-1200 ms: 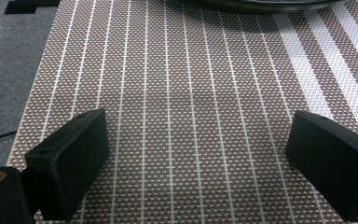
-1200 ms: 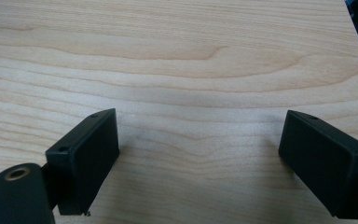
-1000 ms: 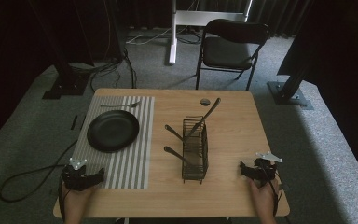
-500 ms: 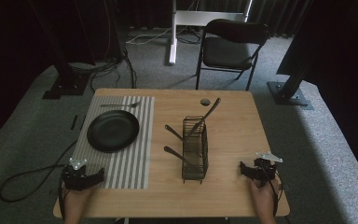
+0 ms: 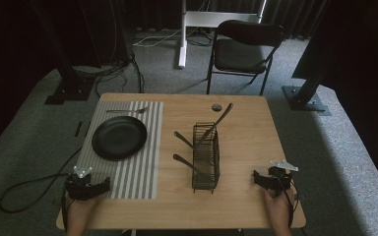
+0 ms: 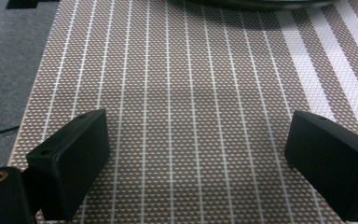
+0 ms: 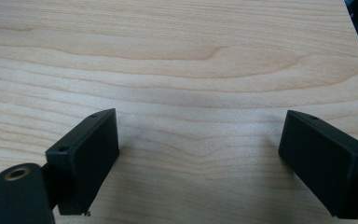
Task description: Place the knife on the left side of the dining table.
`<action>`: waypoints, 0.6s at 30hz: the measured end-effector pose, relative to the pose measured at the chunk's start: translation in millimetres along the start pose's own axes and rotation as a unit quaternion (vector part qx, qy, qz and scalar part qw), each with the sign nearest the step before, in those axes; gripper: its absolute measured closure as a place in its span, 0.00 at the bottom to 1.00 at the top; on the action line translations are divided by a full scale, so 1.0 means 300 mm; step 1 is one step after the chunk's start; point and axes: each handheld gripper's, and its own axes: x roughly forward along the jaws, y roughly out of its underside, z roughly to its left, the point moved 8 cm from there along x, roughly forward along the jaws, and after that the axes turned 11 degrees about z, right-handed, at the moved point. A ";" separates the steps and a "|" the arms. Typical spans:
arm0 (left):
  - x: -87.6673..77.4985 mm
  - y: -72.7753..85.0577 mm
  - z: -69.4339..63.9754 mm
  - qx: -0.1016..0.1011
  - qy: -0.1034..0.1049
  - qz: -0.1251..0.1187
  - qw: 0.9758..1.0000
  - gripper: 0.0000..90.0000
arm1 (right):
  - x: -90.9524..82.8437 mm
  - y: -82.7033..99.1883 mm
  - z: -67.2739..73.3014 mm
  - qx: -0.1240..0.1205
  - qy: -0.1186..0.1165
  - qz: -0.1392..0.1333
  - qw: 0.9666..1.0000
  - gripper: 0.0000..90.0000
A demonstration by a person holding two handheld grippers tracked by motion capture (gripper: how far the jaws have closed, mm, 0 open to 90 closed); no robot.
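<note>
wire basket w/ utensils mid-table, l gripper jaws apart, r gripper same

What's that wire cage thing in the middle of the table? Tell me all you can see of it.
The wire basket is a dark, narrow caddy of thin metal mesh, open at the top, standing upright on the bare wooden table right of the striped placemat. Three dark utensils lean in it: one long handle slants up toward the far right, two poke out to the left. What kind they are is too small to tell. Neither gripper touches it.
</note>
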 end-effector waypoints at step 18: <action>-0.097 -0.049 -0.102 0.029 0.051 -0.030 0.998 0.09 | 0.000 0.000 0.000 0.000 0.000 0.000 1.000 0.12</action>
